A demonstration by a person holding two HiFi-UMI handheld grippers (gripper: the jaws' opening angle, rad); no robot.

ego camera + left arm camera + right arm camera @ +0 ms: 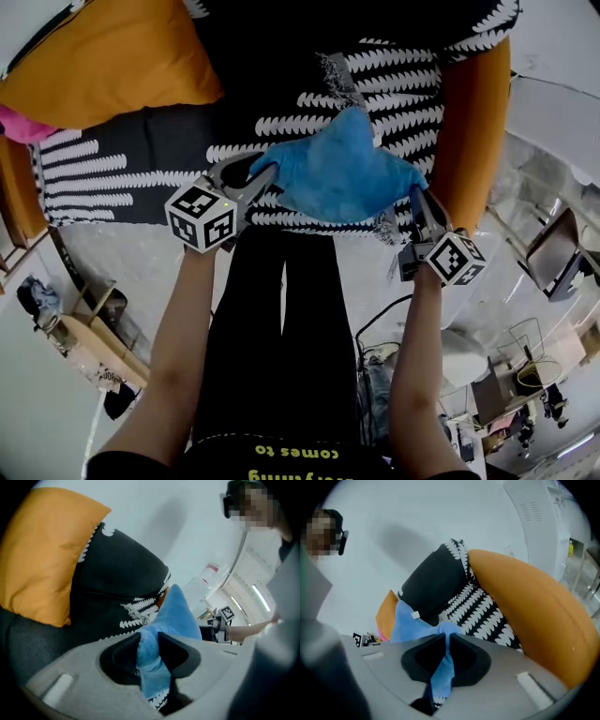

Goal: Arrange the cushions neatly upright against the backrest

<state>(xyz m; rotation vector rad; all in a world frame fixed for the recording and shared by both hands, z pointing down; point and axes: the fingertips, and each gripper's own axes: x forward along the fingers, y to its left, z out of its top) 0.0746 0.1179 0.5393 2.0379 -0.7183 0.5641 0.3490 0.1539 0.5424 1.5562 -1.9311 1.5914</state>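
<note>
A blue cushion (342, 173) hangs between my two grippers above the front of the black-and-white patterned sofa seat (112, 178). My left gripper (265, 178) is shut on its left corner. In the left gripper view the pads pinch a thick fold of the blue cushion (176, 611) at the left gripper (149, 639). My right gripper (419, 199) is shut on the right corner. The right gripper view shows the right gripper (446, 641) squeezing thin fabric of the blue cushion (408, 623). An orange cushion (103, 61) leans at the back left.
A black patterned backrest (117, 583) stands behind the orange cushion (42, 550). The orange armrest (473, 131) bounds the seat on the right, and shows large in the right gripper view (534, 606). A pink item (23, 127) lies at the far left. Clutter covers the floor.
</note>
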